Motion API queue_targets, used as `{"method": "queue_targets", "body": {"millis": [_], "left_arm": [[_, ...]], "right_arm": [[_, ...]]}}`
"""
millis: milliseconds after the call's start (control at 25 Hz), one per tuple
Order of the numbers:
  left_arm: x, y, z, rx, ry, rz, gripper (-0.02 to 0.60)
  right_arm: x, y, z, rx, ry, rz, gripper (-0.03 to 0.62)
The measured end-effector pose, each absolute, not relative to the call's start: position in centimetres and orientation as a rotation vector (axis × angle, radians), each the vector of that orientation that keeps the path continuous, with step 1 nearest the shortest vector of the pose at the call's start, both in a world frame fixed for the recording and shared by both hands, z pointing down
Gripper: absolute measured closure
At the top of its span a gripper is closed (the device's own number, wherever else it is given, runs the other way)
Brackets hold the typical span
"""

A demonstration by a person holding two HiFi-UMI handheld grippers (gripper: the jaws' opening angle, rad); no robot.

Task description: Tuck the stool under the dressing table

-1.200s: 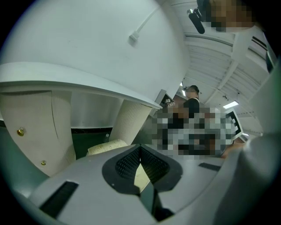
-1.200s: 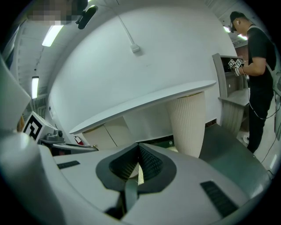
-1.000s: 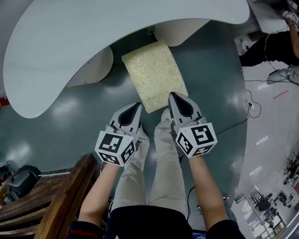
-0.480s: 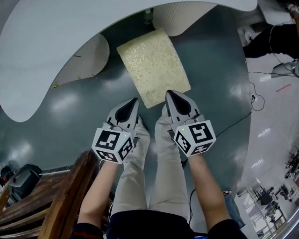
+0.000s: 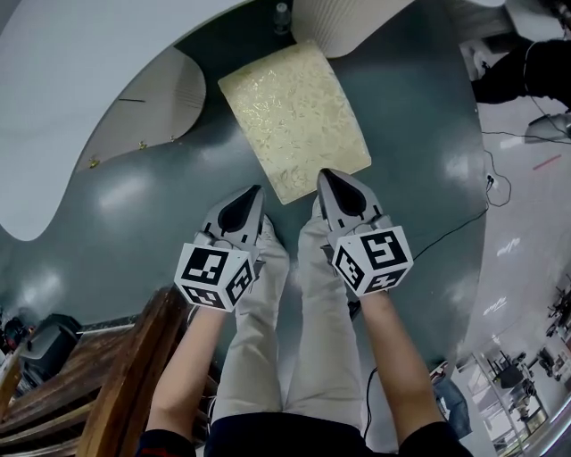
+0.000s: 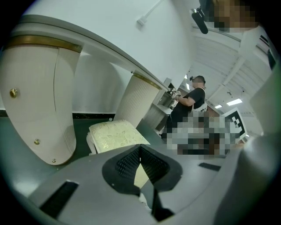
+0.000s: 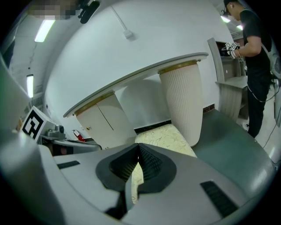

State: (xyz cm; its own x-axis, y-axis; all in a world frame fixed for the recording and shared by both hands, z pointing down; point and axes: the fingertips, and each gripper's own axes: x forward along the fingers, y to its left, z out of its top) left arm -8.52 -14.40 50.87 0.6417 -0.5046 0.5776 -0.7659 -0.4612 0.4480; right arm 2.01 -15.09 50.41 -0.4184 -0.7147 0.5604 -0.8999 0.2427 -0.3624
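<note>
Low in the head view, above the person's legs (image 5: pixel 285 339), the left gripper (image 5: pixel 256 190) and the right gripper (image 5: pixel 325 175) pointed forward side by side. Each had its fingers pressed together on nothing, tips at the near edge of the stool (image 5: pixel 294 116), though contact could not be told. The stool stood mid-frame on the green floor (image 5: pixel 419 134), its far end between the rounded cabinet (image 5: pixel 147 116) and the fluted pedestal (image 5: pixel 343 16) of the dressing table (image 5: pixel 80 80) at upper left. It seemed not fully tucked, so a level, equal push from both tips would probably keep it from twisting into either support.
</note>
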Motion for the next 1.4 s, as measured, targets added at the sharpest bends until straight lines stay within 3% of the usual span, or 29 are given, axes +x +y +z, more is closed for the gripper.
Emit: {"method": "queue_targets", "body": {"millis": [1400], "left_arm": [[-8.7, -13.1, 57.4, 2.101, -0.961, 0.529, 0.571]], "right_arm": [[3.3, -10.2, 65.6, 1.403, -1.995, 1.004, 0.583]]}}
